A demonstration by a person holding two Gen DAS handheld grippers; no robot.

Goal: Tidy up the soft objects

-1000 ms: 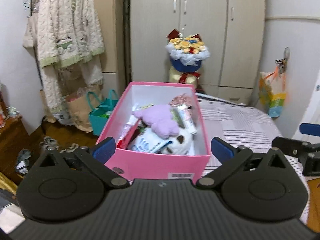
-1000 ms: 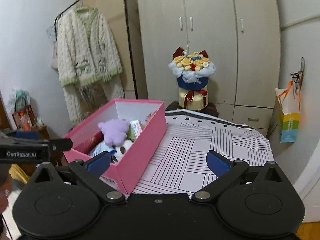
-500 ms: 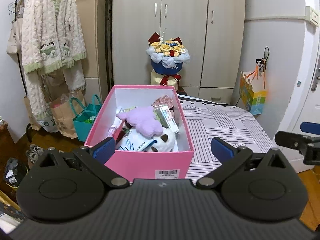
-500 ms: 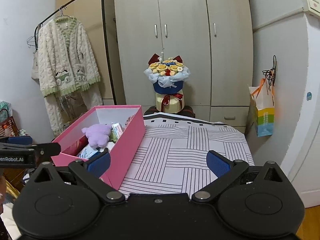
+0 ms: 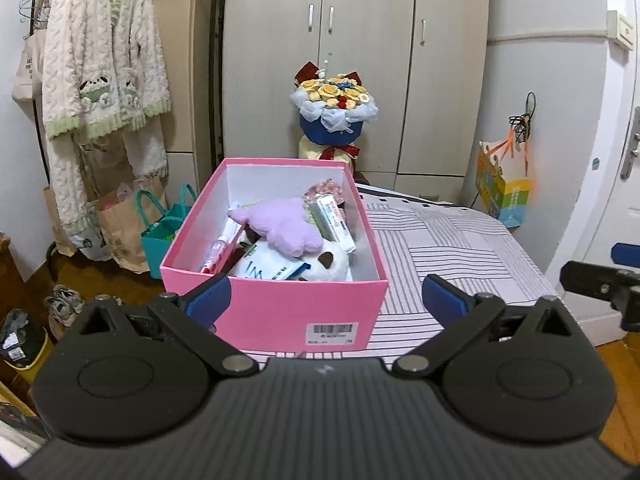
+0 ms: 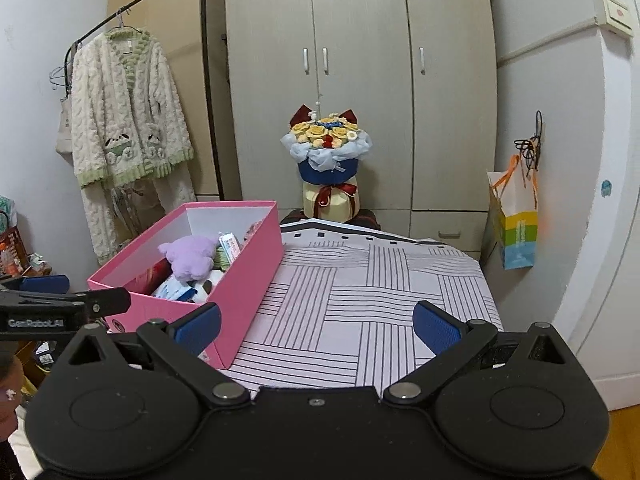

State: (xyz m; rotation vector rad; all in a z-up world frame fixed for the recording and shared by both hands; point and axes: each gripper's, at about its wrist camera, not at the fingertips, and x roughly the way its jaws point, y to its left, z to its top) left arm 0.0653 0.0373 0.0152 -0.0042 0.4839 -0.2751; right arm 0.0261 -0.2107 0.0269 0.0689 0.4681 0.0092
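Pink shoebox (image 5: 276,308) sits on the striped bedspread (image 6: 372,304), purple plush toy (image 5: 286,228) lying inside on top. Left gripper (image 5: 326,300) and right gripper (image 6: 316,322) both hover spread wide, holding nothing.

A bed (image 6: 380,300) covered in a white sheet with black line blocks carries one thing; a pink box (image 5: 280,308), open-topped and filled, sits at its left edge; nothing else lies on it.

Both held level side by side: left gripper (image 5: 326,300) and right gripper (image 6: 318,322), jaws spread wide, gripping nothing.
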